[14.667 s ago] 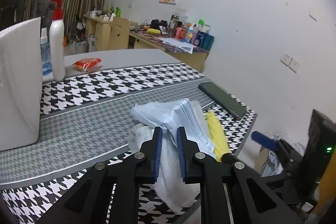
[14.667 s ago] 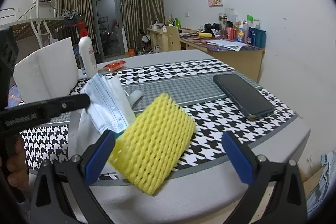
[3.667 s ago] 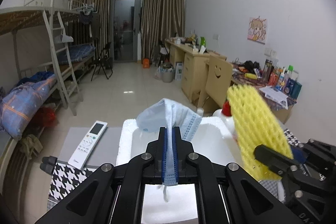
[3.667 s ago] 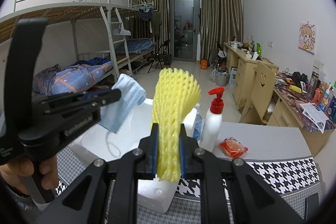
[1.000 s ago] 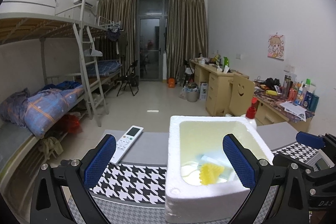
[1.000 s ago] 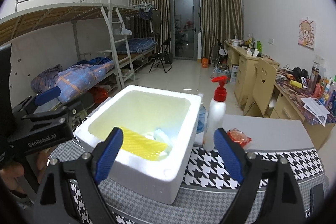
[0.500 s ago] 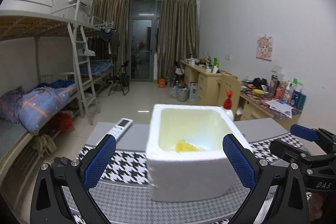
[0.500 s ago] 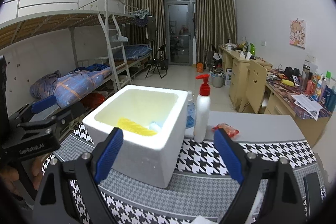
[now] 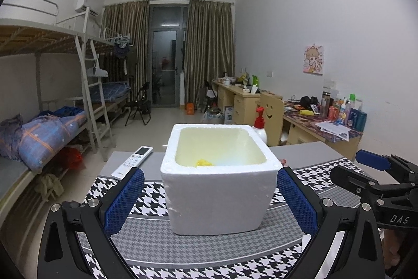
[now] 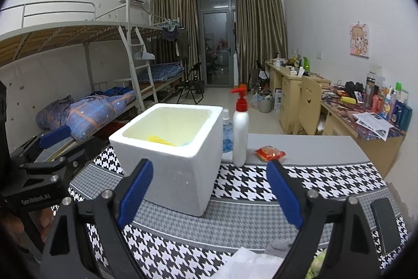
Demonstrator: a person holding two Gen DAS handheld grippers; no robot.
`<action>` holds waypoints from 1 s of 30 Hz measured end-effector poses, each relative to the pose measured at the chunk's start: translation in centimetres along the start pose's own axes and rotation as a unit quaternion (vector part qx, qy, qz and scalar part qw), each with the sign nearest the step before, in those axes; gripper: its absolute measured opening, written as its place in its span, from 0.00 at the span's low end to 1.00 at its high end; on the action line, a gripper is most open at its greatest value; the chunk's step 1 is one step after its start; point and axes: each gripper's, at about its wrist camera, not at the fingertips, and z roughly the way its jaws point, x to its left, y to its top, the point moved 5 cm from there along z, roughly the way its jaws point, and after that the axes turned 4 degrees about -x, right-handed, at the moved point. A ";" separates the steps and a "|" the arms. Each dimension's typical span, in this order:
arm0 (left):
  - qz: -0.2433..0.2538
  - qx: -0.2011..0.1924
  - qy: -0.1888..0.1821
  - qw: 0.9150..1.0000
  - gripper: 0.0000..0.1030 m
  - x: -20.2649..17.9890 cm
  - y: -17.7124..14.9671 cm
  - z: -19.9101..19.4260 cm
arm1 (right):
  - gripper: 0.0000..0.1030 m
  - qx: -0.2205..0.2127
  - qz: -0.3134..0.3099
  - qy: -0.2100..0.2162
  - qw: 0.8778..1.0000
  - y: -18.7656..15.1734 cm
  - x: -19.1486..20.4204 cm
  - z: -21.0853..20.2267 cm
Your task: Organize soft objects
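Straight ahead of the left gripper (image 9: 210, 198), in the left wrist view, stands the white foam box (image 9: 218, 190) on the houndstooth table runner (image 9: 154, 203). Its blue pads are spread wide and hold nothing, framing the box from either side without touching it. A scrap of yellow foam netting (image 9: 203, 162) shows low inside the box, against the near wall; a pale bluish patch beside it may be another item, but I cannot tell. The right gripper (image 9: 376, 174) sits off to the right, also empty. A white remote (image 9: 133, 160) lies on the grey tabletop just left of the box, and a red-capped pump bottle (image 9: 260, 127) peeks from behind its far right corner. Bunk beds, curtains and cluttered desks fill the room beyond.

From the right wrist view, the box lies ahead and to the left, its near corner just beyond the left pad; the jaws stand wide apart with nothing between them. The netting's long side runs roughly across the box floor. Crumpled white material (image 10: 250, 263) lies at the bottom edge, below and nearer than the pads, well apart from the box, with something greenish (image 10: 317, 267) to its right. If more soft things remain, I judge this arm the nearer one, reaching down and back toward itself. A dark phone (image 10: 385, 221) rests at the right, a red packet (image 10: 270, 153) beside the bottle.
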 end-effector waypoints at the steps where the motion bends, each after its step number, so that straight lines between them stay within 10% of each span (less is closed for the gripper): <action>1: -0.001 -0.001 -0.002 1.000 0.99 -0.1 -0.1 -0.1 | 0.88 -0.002 0.000 -0.003 1.000 -0.2 -0.1 -0.3; 30: 0.010 0.028 -0.111 0.993 0.99 -7.2 -4.9 -2.1 | 0.92 -0.025 0.024 -0.090 0.995 -5.4 -4.2 -7.5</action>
